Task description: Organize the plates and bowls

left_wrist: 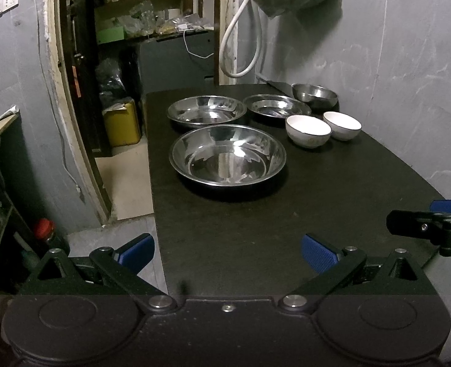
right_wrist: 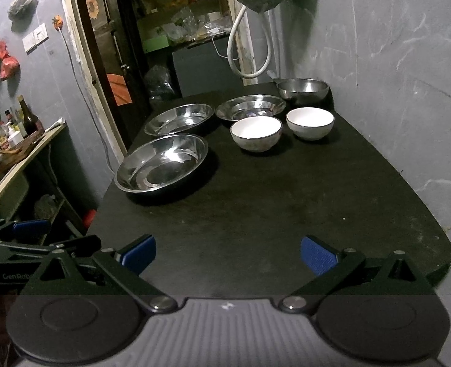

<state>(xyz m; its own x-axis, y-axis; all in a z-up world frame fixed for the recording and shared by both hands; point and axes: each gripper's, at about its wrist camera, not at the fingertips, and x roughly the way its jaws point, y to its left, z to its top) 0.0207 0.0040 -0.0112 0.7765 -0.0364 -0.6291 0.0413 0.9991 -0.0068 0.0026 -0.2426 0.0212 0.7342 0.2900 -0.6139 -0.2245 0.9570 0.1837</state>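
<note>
Black table (left_wrist: 256, 229): bears all the dishware, toward its far end. Large steel bowl (left_wrist: 227, 155), nearest. Two steel plates (left_wrist: 206, 110) (left_wrist: 277, 106) behind it, side by side. Small steel bowl (left_wrist: 314, 94), far corner (by the wall). Two white bowls (left_wrist: 308, 130) (left_wrist: 342, 125), just beside each other. Left gripper (left_wrist: 228, 252) and right gripper (right_wrist: 228, 253): spread wide, empty, above the near edge.

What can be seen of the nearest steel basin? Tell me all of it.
The nearest steel basin is round, wide and shallow, of shiny metal with a rolled rim and flat bottom. It sits upright and empty on the black table, near its left edge, touching nothing else. A steel plate lies just behind it, apart. Neither gripper is near it.
</note>
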